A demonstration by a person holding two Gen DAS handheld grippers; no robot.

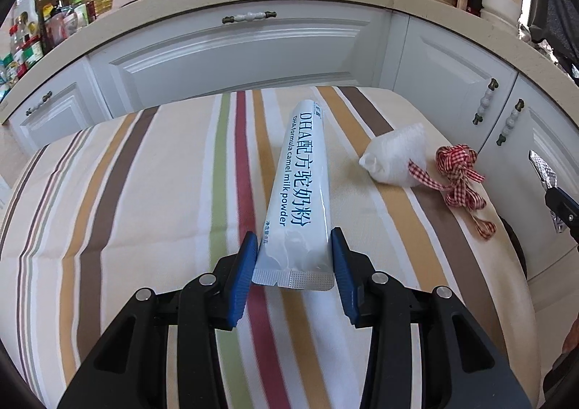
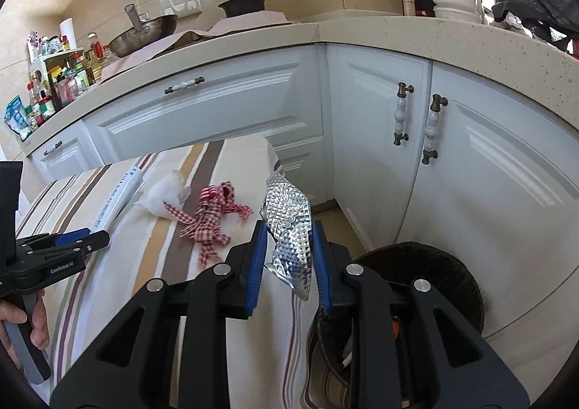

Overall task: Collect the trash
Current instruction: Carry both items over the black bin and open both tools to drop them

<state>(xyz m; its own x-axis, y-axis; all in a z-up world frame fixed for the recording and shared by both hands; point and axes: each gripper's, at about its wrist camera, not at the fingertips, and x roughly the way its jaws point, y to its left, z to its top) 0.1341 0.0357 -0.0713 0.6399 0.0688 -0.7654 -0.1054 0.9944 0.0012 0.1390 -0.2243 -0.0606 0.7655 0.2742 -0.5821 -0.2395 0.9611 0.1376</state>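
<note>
Your left gripper [image 1: 294, 266] is clamped on the near, sealed end of a long white milk powder sachet [image 1: 302, 184]; both blue pads press its sides, and the sachet slants up and away from the jaws above the striped tablecloth [image 1: 144, 192]. In the right wrist view the same gripper [image 2: 77, 241] shows at the left edge, with your hand [image 2: 25, 322] wrapped around its handle and the sachet [image 2: 117, 194] running away from it toward the cabinets.

Your right gripper [image 2: 287, 257] is closed on a crumpled piece of embossed silver foil [image 2: 289, 228]. The foil stands up between the blue pads and hangs a little below them. This gripper sits at the right edge of the table, just left of a black trash bin [image 2: 452, 282] that stands on the floor against the white cabinets [image 2: 488, 192]. From the left wrist view, only the foil's tip and part of the right gripper show at the far right edge.

Still lying on the cloth are a wad of white tissue [image 1: 396, 159] and, touching its right side, a knotted red-and-white gingham ribbon [image 1: 461, 181]. Both lie between your two grippers, toward the far right part of the table. Beyond the table, a beige countertop [image 1: 202, 7] carries a wok, a dark pot and bottles.
</note>
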